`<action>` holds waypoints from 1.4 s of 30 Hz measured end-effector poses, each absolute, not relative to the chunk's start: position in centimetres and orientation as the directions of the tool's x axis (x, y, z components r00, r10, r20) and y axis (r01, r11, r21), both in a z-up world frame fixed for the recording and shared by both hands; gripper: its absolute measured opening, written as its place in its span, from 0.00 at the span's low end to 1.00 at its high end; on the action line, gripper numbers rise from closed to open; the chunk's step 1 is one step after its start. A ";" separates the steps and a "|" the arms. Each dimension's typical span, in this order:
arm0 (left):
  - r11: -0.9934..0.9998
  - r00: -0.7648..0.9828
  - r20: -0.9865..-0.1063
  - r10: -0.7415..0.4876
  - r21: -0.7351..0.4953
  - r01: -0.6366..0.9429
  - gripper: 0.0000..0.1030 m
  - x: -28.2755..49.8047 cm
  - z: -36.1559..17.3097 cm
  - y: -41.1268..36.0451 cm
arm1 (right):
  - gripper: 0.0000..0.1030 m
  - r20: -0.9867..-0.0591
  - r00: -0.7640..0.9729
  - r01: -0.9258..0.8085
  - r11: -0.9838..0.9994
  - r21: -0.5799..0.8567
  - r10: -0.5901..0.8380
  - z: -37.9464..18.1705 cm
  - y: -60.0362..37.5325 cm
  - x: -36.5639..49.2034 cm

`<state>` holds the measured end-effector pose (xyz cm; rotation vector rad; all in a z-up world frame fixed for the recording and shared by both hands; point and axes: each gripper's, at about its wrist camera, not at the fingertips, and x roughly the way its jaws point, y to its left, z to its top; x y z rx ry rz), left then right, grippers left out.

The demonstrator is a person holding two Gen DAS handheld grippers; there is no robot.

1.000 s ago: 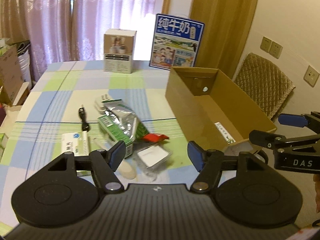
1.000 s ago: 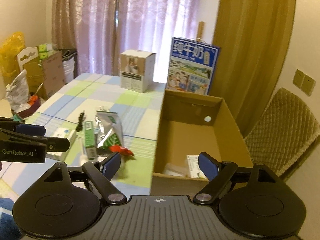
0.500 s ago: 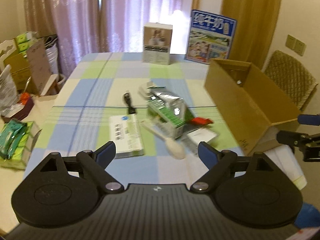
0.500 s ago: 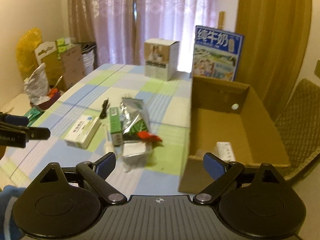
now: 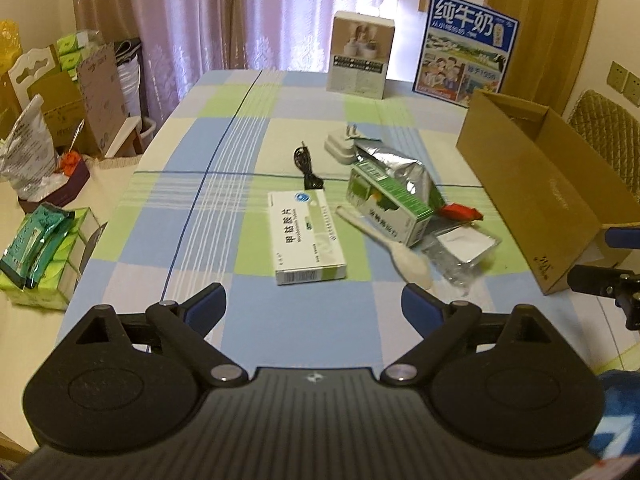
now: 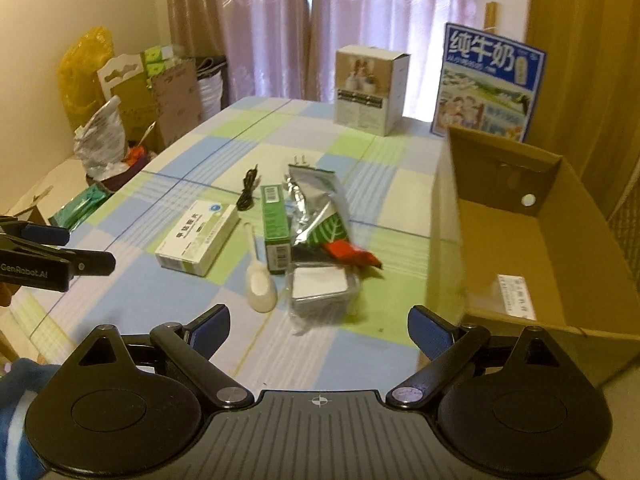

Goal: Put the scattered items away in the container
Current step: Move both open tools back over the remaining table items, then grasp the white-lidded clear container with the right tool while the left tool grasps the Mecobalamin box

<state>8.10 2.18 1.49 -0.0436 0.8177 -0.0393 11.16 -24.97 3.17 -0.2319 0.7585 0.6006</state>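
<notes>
Both grippers have swung back from the cardboard box (image 6: 520, 240) toward the scattered pile. The left gripper (image 5: 314, 306) is opening wide and empty above the white medicine box (image 5: 306, 238); the right gripper (image 6: 319, 330) gapes empty too. Next pickup looks imminent.

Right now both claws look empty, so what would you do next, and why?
Probably lower the left gripper onto the white medicine box. Its jaws are opening with nothing between them, and that box lies flat, alone and nearest in front of it. The cardboard box waits open beside the pile.
</notes>
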 end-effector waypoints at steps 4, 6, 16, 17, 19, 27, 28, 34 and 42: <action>0.998 0.673 -0.738 -0.051 -0.053 0.016 0.90 9.0 0.5 2.6 | 0.91 -0.726 0.537 -0.614 0.789 0.013 0.430 2.1 -23.5 12.6; 0.998 0.669 -0.741 -0.050 -0.052 0.016 0.91 9.6 0.1 2.8 | 0.91 -0.736 0.532 -0.620 0.785 -0.002 0.418 1.4 -23.0 13.4; 0.999 0.653 -0.755 -0.048 -0.045 0.021 0.91 12.8 -2.1 3.5 | 0.92 -0.781 0.498 -0.596 0.803 0.006 0.375 -2.1 -21.3 18.2; 0.999 0.652 -0.756 -0.050 -0.048 0.021 0.91 13.1 -2.3 3.5 | 0.92 -0.784 0.493 -0.594 0.804 0.014 0.378 -2.4 -21.2 18.7; 0.999 0.650 -0.758 -0.052 -0.047 0.025 0.91 13.8 -2.6 3.5 | 0.91 -0.786 0.489 -0.590 0.807 0.020 0.377 -3.0 -20.8 19.5; 0.998 0.638 -0.768 -0.059 -0.048 0.035 0.91 16.0 -4.1 3.3 | 0.91 -0.811 0.473 -0.562 0.827 0.024 0.344 -6.1 -19.5 22.0; 0.998 0.636 -0.770 -0.061 -0.048 0.037 0.91 16.3 -4.2 3.3 | 0.91 -0.814 0.470 -0.557 0.830 0.027 0.341 -6.4 -19.5 22.2; 0.998 0.626 -0.777 -0.068 -0.047 0.050 0.91 17.9 -5.3 2.7 | 0.79 -0.823 0.454 -0.540 0.841 0.050 0.340 -7.8 -19.8 22.9; 0.998 0.618 -0.785 -0.052 -0.012 0.069 0.91 20.1 -6.9 1.5 | 0.60 -0.812 0.459 -0.528 0.846 0.076 0.360 -8.0 -20.2 22.6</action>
